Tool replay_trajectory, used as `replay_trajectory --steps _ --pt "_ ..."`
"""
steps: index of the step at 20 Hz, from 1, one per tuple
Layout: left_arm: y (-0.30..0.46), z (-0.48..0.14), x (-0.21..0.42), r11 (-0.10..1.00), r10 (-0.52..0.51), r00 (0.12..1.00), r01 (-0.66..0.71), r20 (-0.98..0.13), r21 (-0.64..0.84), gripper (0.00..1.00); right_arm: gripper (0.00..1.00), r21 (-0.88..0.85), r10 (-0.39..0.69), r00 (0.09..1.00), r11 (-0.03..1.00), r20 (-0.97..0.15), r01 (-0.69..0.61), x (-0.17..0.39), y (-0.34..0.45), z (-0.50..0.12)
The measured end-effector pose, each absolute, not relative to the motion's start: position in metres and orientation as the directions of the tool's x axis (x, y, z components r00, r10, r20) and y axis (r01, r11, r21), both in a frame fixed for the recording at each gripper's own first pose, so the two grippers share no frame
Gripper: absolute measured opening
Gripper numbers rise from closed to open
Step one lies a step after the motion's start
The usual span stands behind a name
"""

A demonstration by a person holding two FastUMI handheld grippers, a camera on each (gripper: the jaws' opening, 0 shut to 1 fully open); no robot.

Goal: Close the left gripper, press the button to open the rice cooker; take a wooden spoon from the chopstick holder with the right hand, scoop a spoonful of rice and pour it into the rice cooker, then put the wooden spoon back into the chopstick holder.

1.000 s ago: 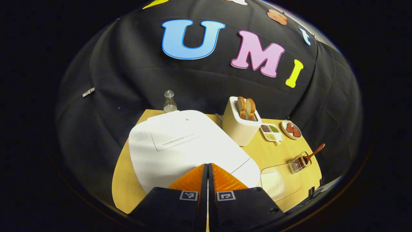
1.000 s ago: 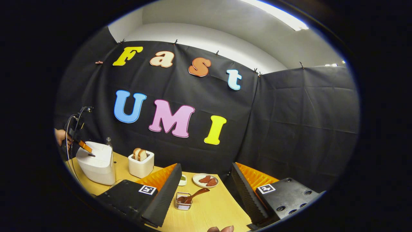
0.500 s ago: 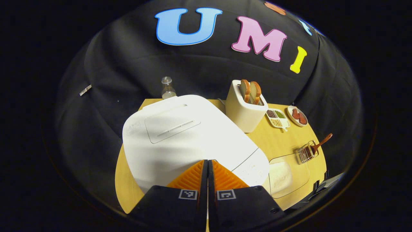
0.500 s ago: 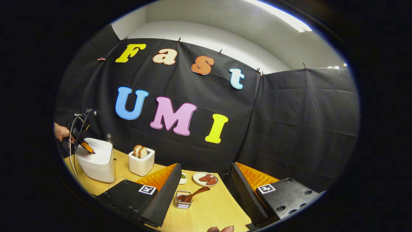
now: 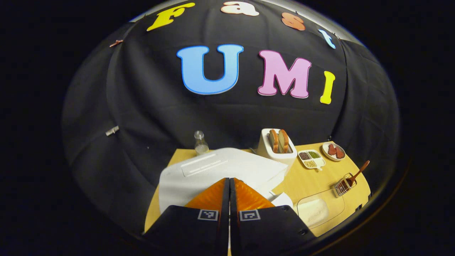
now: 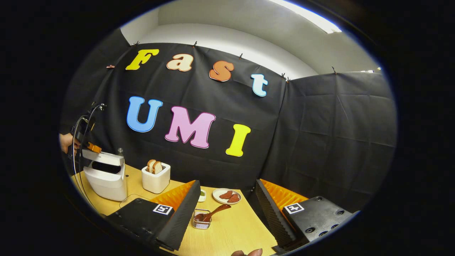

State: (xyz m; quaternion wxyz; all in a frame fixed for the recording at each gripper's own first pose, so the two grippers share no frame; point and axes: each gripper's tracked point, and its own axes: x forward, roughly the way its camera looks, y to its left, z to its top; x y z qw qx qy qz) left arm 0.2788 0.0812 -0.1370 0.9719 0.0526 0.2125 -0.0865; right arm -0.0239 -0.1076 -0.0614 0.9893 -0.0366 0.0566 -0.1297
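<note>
The rice cooker (image 6: 105, 175) sits at the table's (image 6: 227, 227) left end, at about nine o'clock in the right gripper view, with its lid (image 6: 103, 157) sprung up and tilted, the front edge raised so that a dark gap shows between lid and body. In the left gripper view the lid (image 5: 220, 169) slants upward toward the camera, its long flat panel running from seven o'clock toward one o'clock. The left gripper (image 5: 229, 188) is clenched, its two fingers pressed flat together with nothing between them, their tips just above the lid's near edge; whether they touch it cannot be told. From the right gripper view that same left gripper (image 6: 93, 147) hovers at the lid's raised front edge, held by a hand (image 6: 65, 141) at the far left. The wooden spoon (image 6: 212, 214) stands in the wire chopstick holder (image 6: 201, 220), bowl down, handle leaning up toward two o'clock. The right gripper (image 6: 227, 206) is released, its fingers spread wide, with the holder between them and farther off. A clear container of rice (image 5: 314, 209) lies just right of the cooker. Behind stand a toaster (image 5: 276, 147) with two bread slices, a divided dish of grains (image 5: 311, 159), a small plate (image 5: 334, 151) and a bottle (image 5: 201, 142).
</note>
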Motion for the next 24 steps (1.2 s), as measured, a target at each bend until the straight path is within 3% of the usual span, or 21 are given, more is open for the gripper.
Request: replay_trajectory --steps 7,10,11,12,17,24 --pt "0.081 -0.060 0.267 0.982 -0.129 0.975 0.151 -0.184 0.110 0.10 0.98 -0.074 -0.240 0.965 0.970 -0.109 0.233 -0.026 -0.110 -0.066" --pt "0.073 -0.038 0.244 0.987 -0.137 0.986 0.144 -0.099 0.072 0.70 0.98 -0.071 -0.223 0.967 0.974 -0.125 0.216 -0.027 -0.109 -0.074" --pt "0.072 -0.031 0.234 0.989 -0.130 0.989 0.134 -0.074 0.063 0.94 0.98 -0.071 -0.221 0.966 0.974 -0.135 0.213 -0.026 -0.110 -0.077" --pt "0.072 -0.026 0.223 0.991 -0.120 0.991 0.123 -0.061 0.058 0.98 0.98 -0.065 -0.215 0.964 0.976 -0.155 0.207 -0.025 -0.111 -0.084" --pt "0.065 -0.014 0.162 0.999 -0.045 0.999 0.045 -0.024 0.009 0.98 0.97 0.006 -0.148 0.970 0.988 -0.194 0.152 -0.004 -0.109 -0.102" --pt "0.052 -0.017 0.100 0.999 -0.014 0.999 0.013 -0.041 -0.040 0.98 0.98 0.184 -0.036 0.959 0.979 -0.280 0.091 0.035 -0.122 -0.183"
